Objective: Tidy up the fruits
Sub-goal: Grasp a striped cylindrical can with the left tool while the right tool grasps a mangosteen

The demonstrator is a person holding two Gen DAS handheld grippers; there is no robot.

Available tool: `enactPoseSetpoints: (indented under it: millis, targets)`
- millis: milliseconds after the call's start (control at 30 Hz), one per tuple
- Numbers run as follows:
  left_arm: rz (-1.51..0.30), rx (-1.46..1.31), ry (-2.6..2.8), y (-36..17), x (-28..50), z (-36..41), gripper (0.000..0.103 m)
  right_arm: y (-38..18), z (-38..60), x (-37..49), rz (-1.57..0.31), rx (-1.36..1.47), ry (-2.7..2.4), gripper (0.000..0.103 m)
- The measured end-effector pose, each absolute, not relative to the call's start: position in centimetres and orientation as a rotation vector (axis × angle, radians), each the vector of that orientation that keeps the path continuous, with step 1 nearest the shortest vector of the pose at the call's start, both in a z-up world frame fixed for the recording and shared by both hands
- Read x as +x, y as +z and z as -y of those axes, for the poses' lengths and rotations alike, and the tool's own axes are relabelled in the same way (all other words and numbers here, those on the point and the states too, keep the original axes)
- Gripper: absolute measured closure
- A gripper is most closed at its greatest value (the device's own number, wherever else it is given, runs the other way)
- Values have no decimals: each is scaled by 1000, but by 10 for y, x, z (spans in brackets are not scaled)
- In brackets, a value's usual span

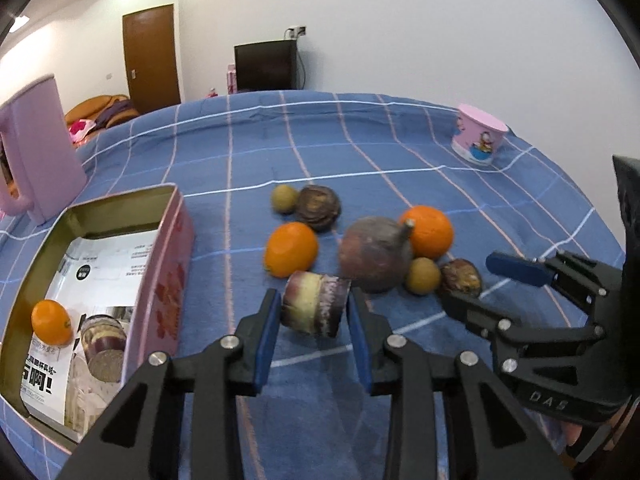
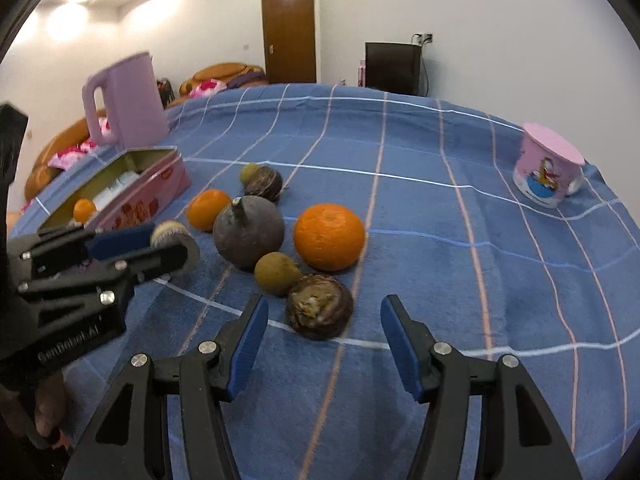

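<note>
The left gripper (image 1: 314, 312) is clamped on a short cut piece of sugarcane (image 1: 316, 304), its blue pads pressed against both sides, the piece held just above the blue checked cloth (image 1: 360, 140). The right gripper (image 2: 324, 320) stands with jaws apart, gripping nothing; a dark brown water chestnut (image 2: 320, 306) lies on the cloth just ahead of the gap between its fingers.

Loose on the cloth beyond the tools lie seven fruits: two oranges (image 1: 428, 232) (image 1: 291, 249), two small yellow-green round fruits (image 1: 423, 276) (image 1: 285, 199), two dark water chestnuts (the second one (image 1: 319, 207) farther off) and one big dull purple round fruit with a stub stem (image 1: 376, 254).

To the left sits an open pink tin (image 1: 160, 280). Inside it lie one orange (image 1: 52, 322), one more cut sugarcane piece (image 1: 105, 348), and a printed packet (image 1: 108, 264).

Farther left stands one pink kettle (image 1: 36, 148); far right, one pink cup (image 1: 478, 134) turned upside down.
</note>
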State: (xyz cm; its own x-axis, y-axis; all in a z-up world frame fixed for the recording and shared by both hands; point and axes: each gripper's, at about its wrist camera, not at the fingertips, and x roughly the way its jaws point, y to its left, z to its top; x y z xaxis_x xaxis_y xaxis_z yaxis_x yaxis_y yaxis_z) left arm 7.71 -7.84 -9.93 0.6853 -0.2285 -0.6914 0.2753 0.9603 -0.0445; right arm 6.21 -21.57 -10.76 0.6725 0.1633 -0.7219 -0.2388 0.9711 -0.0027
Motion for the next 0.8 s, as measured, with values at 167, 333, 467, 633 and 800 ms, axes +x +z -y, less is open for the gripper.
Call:
enactPoseSetpoints:
  millis: [167, 333, 467, 633, 800]
  targets:
    - [-753, 83, -291, -100, 74, 82, 68, -114, 212, 69, -860, -97, 237, 52]
    - [-748, 67, -294, -99, 72, 79, 68, -115, 215, 72, -873, -86, 234, 54]
    - [-739, 64, -290, -98, 70, 78, 68, -114, 216, 73, -871, -76, 227, 62]
    - [-705, 78, -279, -95, 65, 79, 68, -113, 218, 71, -860, -50, 241, 63]
    - [-686, 78, -276, -93, 62, 77, 68, -111, 218, 65, -819, -41, 260, 63]
